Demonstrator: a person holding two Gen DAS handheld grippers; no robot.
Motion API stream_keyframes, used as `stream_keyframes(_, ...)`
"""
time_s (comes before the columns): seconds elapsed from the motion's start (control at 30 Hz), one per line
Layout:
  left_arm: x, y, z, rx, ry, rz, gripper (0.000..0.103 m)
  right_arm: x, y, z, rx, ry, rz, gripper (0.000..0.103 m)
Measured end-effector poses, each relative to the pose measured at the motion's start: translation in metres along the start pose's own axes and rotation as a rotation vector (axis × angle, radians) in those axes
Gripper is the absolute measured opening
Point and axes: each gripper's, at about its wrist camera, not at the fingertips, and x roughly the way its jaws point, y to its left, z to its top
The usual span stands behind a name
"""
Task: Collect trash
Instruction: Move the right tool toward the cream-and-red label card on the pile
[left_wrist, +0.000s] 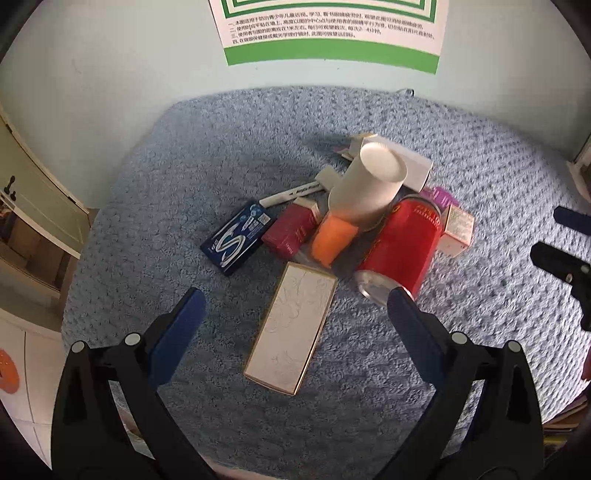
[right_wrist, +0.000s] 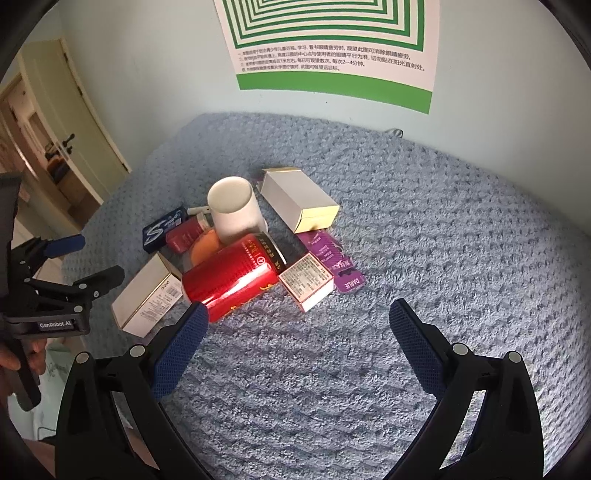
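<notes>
Blue knit cloth (left_wrist: 184, 184) is seen under a trash heap at frame centre. Left gripper (left_wrist: 295, 306) is held wide open, empty, w/ the flat white box (left_wrist: 291, 328) between its tips. Right gripper (right_wrist: 299, 317) likewise open, empty. Box is judged light, stiff cardboard; best pinched across its long edges.
</notes>
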Motion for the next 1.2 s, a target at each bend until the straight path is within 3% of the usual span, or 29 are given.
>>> stream_keyframes(0.23,0.013,0.000,-0.010,0.021,0.042,-0.001,0.096,0.010,-0.002,0.000,0.011,0.028,0.027,0.097)
stream_keyframes(1.2,0.030,0.012,-0.012,0.007,0.085,0.003,0.096,0.027,0.002,0.000,-0.029,0.070,0.045,0.097)
